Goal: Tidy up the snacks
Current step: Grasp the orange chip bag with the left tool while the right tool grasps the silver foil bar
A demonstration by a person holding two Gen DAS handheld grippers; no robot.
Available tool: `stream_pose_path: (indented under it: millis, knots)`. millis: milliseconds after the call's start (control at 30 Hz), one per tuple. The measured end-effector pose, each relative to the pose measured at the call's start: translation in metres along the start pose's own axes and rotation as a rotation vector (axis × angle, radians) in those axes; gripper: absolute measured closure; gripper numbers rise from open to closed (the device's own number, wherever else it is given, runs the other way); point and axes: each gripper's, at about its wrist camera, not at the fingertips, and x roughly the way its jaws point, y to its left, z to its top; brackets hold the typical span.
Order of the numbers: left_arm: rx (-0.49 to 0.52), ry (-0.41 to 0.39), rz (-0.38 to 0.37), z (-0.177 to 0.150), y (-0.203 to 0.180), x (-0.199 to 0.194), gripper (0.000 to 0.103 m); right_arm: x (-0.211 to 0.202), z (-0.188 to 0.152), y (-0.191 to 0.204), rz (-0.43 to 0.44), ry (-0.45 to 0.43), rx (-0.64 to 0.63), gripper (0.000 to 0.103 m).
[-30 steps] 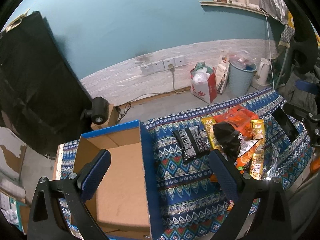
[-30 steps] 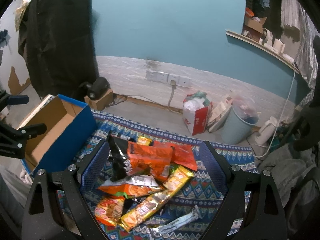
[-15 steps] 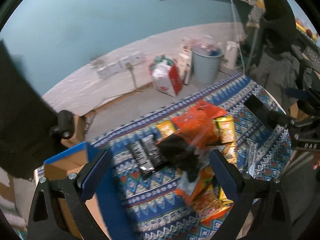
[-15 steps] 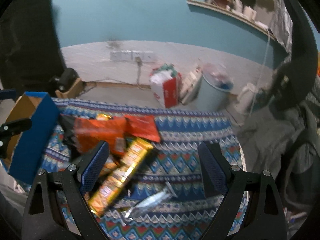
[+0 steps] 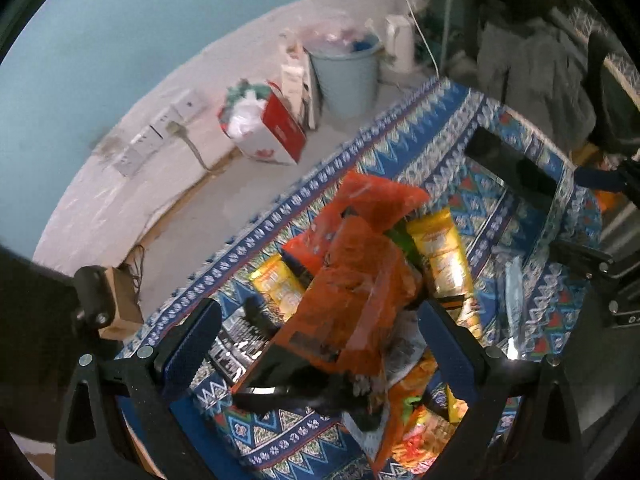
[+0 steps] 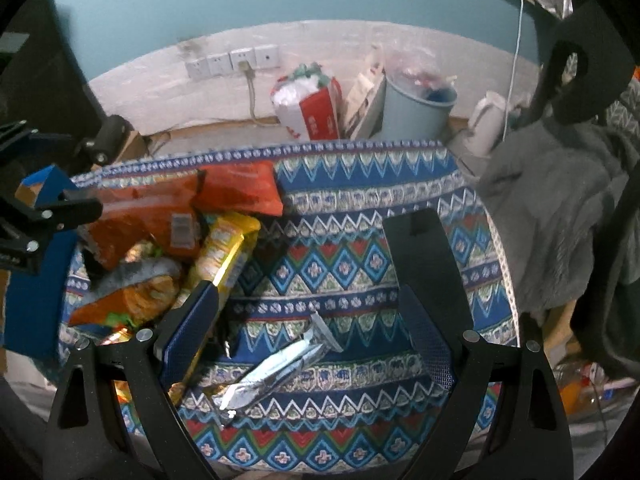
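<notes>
Left wrist view shows your left gripper (image 5: pixel 316 344) with its jaws spread wide and holding nothing; the orange snack bag (image 5: pixel 352 300) stands between the two fingers, on top of the snack pile, but I cannot tell if a pad touches it. Just beside it lie a yellow packet (image 5: pixel 442 256) and a black packet (image 5: pixel 236 344), all on the patterned cloth (image 5: pixel 488 184) that covers the bench.

Right wrist view shows your right gripper (image 6: pixel 316 344) also wide open and empty, above a silver wrapper (image 6: pixel 280 364) that lies alone on the cloth between the fingers. The snack pile is at the left of this view, near the blue cardboard box (image 6: pixel 36 292). Behind the bench, on the floor, stand a pale blue bin (image 6: pixel 416 108) and a red and white bag (image 6: pixel 316 108).
</notes>
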Motion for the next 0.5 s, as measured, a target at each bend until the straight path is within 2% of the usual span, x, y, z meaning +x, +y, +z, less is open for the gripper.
stream_pose_path:
  millis: [167,333,467,500]
  knots:
    - [0.044,0.086,-0.048,0.0,-0.003,0.034,0.003,0.028,-0.014,0.004,-0.02,0.086,0.0,0.013]
    - [0.068,0.129,-0.071,-0.002,-0.004,0.051,0.004,0.056,-0.032,0.005,-0.041,0.189,0.049,0.013]
    - [0.053,0.159,-0.089,-0.003,-0.001,0.065,0.024,0.072,-0.046,0.006,-0.055,0.263,0.102,0.013]
    - [0.048,0.167,-0.098,-0.004,0.0,0.068,0.025,0.075,-0.049,0.006,-0.056,0.276,0.112,0.013]
